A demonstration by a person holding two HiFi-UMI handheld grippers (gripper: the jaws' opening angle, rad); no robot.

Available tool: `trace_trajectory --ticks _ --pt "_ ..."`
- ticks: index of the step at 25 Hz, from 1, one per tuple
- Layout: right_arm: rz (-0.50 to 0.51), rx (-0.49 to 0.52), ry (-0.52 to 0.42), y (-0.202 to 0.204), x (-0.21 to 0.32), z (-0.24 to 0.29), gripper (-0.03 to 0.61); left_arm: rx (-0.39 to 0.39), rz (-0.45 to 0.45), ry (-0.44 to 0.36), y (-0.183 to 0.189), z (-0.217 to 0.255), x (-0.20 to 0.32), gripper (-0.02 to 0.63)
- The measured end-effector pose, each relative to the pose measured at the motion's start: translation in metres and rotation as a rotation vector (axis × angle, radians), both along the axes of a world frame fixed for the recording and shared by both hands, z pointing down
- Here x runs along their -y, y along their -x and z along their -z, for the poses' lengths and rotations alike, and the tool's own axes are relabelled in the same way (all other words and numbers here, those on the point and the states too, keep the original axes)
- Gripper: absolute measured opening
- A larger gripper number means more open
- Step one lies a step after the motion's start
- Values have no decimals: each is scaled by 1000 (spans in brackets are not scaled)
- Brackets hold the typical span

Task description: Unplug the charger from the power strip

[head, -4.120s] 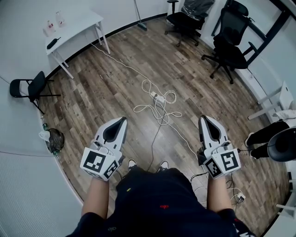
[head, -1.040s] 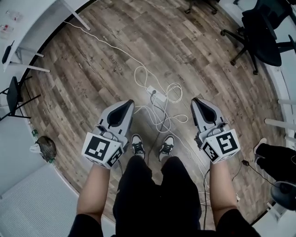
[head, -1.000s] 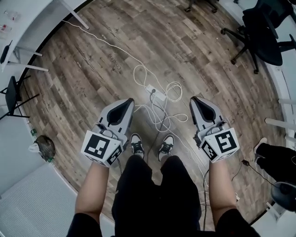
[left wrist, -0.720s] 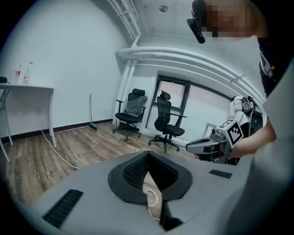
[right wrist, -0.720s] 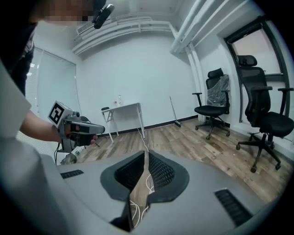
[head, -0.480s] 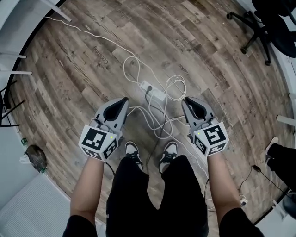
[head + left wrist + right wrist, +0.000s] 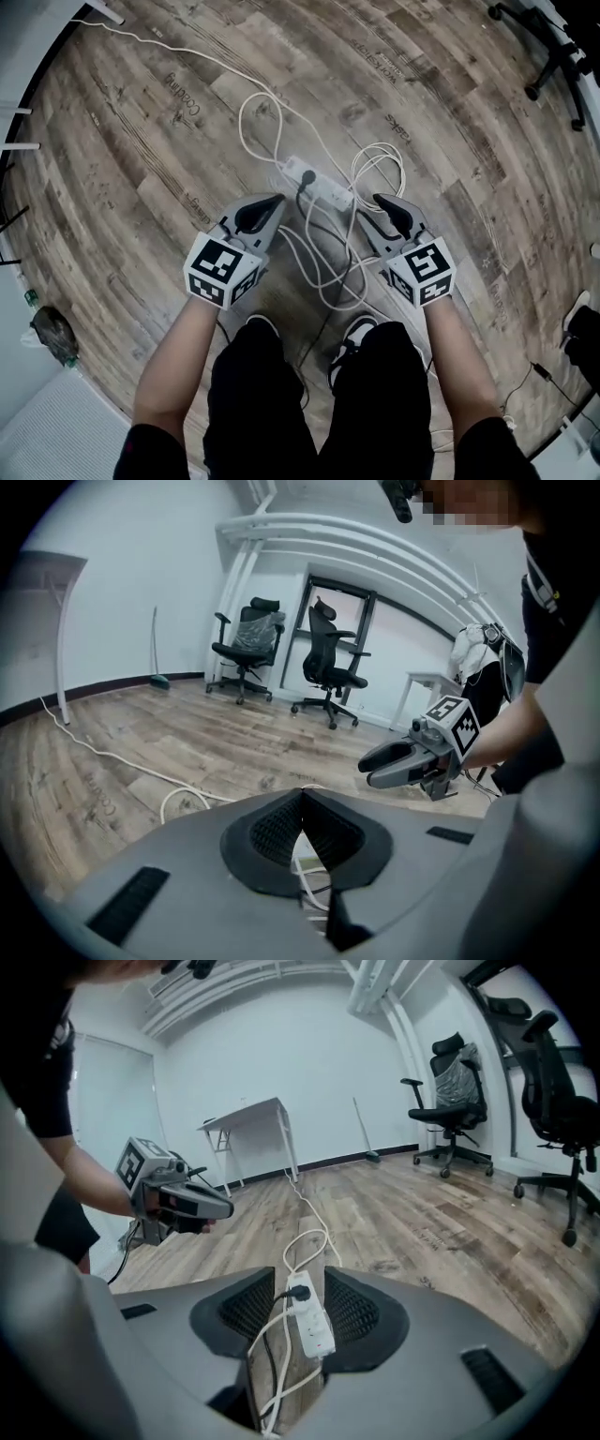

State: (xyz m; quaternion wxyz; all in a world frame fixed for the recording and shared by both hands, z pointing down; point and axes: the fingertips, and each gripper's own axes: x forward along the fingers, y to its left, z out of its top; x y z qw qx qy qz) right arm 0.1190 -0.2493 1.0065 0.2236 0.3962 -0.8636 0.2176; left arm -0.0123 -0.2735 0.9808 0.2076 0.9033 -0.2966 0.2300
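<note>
Fingers (image 7: 272,832) of the left gripper (image 7: 272,201) are pressed together, their tips meeting, with nothing between them. The fingers (image 7: 352,1312) of the right gripper (image 7: 380,199) are opening and pinch nothing. In the right gripper view the strip (image 7: 312,1321) shows through the gap between them, lying on the floor (image 7: 141,141) beyond.

The white strip lies on the wood floor in front of the person's shoes (image 7: 361,330), between the two grippers in the head view. The black charger (image 7: 306,177) sits plugged into a socket near the strip's left end as the head view shows it, the far end in the right gripper view. A dark cord (image 7: 323,309) runs toward the person from about where the charger sits. White cords (image 7: 323,272) loop loosely around and beside the strip, and one trails off across the floor to the upper left.

The left gripper's tip is just left of the charger end, and the right gripper's tip is just right of the other end. Neither touches the strip. Both point forward and down. Each gripper's marker cube faces the head camera. Office chairs (image 7: 246,639) stand well apart by the far wall.
</note>
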Motion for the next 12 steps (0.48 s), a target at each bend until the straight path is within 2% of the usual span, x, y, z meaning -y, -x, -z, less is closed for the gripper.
trace_trajectory --ticks 6,12 --pt "65 -41 14 14 3 -96 179 -2 -24 37 -9 -90 12 20" --pt "132 -132 65 21 11 -171 206 49 -98 63 -26 -157 31 20"
